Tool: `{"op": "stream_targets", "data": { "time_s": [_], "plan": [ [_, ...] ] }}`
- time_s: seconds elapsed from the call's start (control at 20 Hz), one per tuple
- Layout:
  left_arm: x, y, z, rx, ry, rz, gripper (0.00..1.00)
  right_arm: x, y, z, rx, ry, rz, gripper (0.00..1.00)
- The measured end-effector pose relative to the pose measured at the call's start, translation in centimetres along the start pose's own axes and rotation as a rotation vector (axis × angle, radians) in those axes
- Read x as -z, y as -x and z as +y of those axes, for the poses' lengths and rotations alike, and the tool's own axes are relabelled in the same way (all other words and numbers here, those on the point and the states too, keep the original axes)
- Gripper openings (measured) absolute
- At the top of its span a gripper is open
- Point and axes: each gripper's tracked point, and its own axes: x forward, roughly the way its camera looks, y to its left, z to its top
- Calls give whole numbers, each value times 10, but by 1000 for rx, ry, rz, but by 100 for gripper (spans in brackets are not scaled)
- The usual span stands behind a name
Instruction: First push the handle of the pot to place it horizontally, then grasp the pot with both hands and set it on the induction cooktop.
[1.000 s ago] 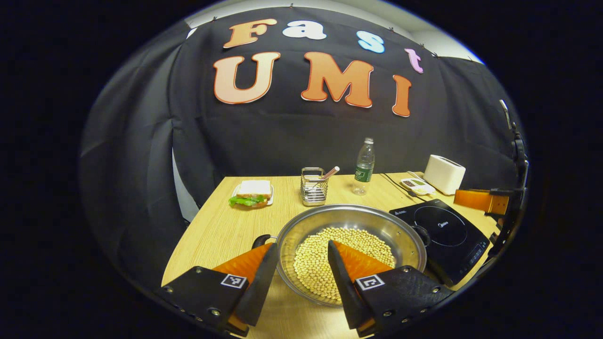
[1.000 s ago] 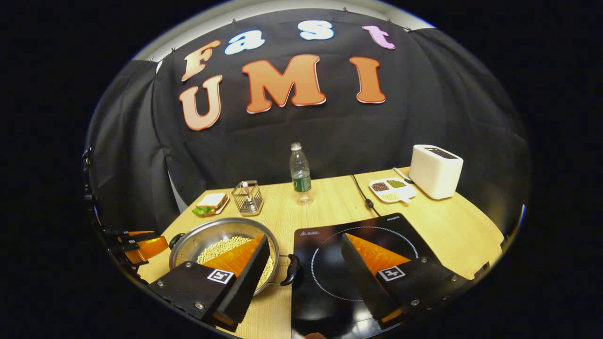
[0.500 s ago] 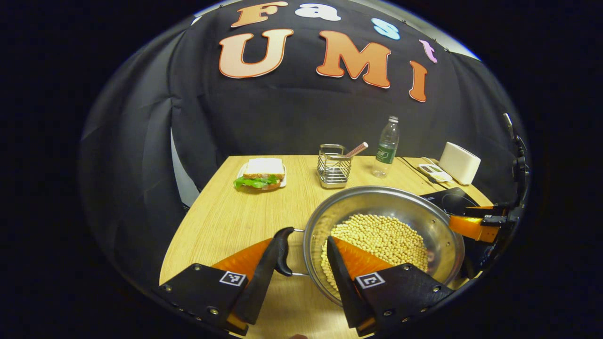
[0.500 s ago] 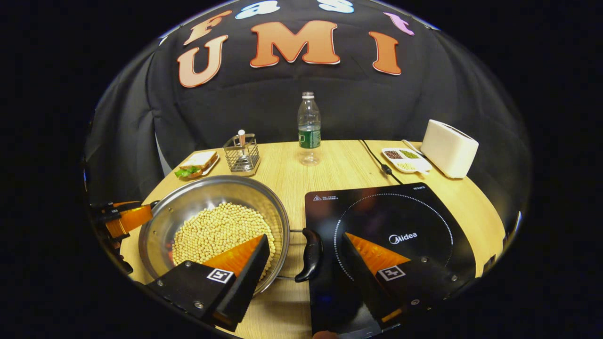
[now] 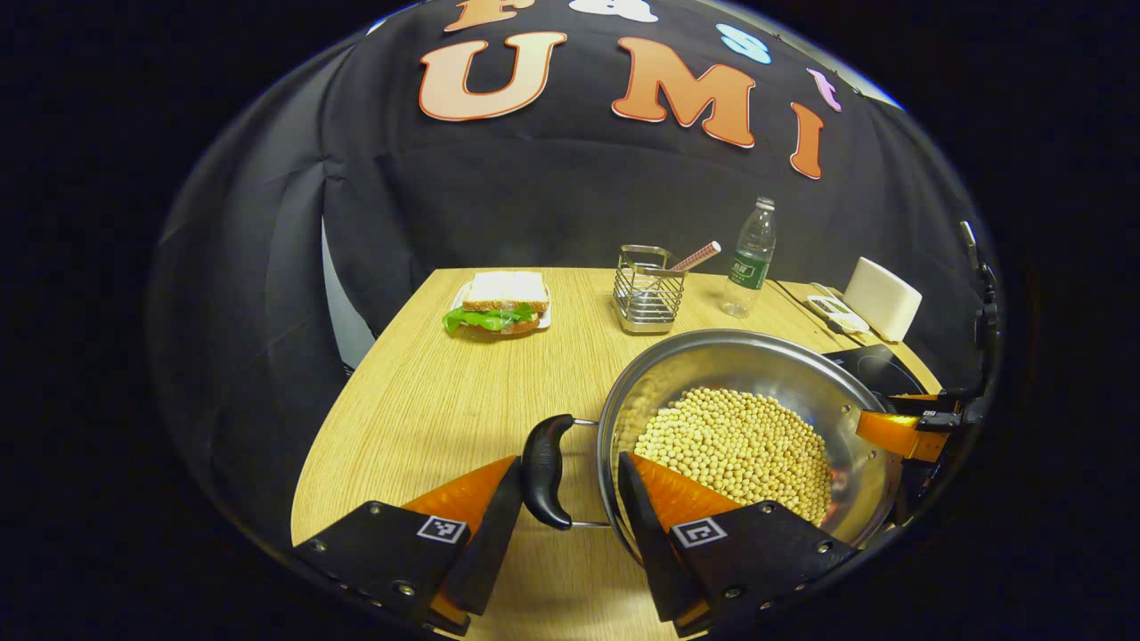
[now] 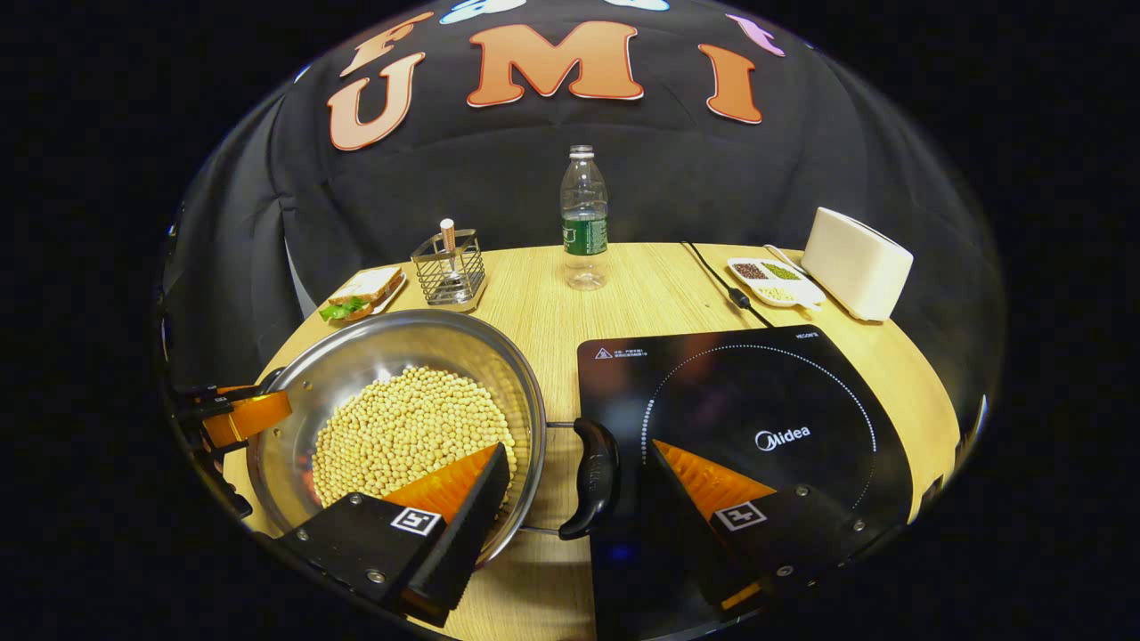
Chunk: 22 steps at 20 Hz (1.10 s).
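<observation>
A steel pot [image 5: 730,365] full of soybeans [image 5: 739,441] rests on the wooden table, left of the black induction cooktop [image 6: 757,418]. Its two black handles point left and right. My left gripper [image 5: 568,472] is open and straddles the left handle [image 5: 545,472], one finger outside it and the other over the rim above the beans. My right gripper [image 6: 577,458] is open around the right handle [image 6: 595,476], one finger over the pot [image 6: 392,347] and the other over the cooktop. Each gripper also appears across the pot in the other's view: right gripper [image 5: 899,432], left gripper [image 6: 240,414].
At the back of the table stand a sandwich on a plate [image 5: 499,303], a wire basket [image 5: 648,289], a water bottle [image 6: 583,223], a white toaster [image 6: 855,263] and a small divided dish [image 6: 773,280]. The cooktop's cord [image 6: 721,285] runs toward the back.
Both grippers came down and closer to the pot, open throughout. The left one shifted left, so each handle now lies between a pair of fingers. The pot stayed in place.
</observation>
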Motion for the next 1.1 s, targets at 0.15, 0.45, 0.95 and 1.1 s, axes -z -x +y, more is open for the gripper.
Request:
{"op": "stream_targets", "data": {
  "time_s": [0.15,0.45,0.95,1.1],
  "plan": [
    [6,2,2,-17,36,28,60,0,-3,3,-7,-13,9,75],
    [4,8,-3,-57,91,25,48,-5,3,3,-31,-38,23,51],
    [-19,58,-12,-80,90,-49,47,-31,48,-22,-68,-52,-50,51],
    [-19,60,-13,-69,92,-65,47,-38,59,-42,-61,-58,-69,47]
  ]
}}
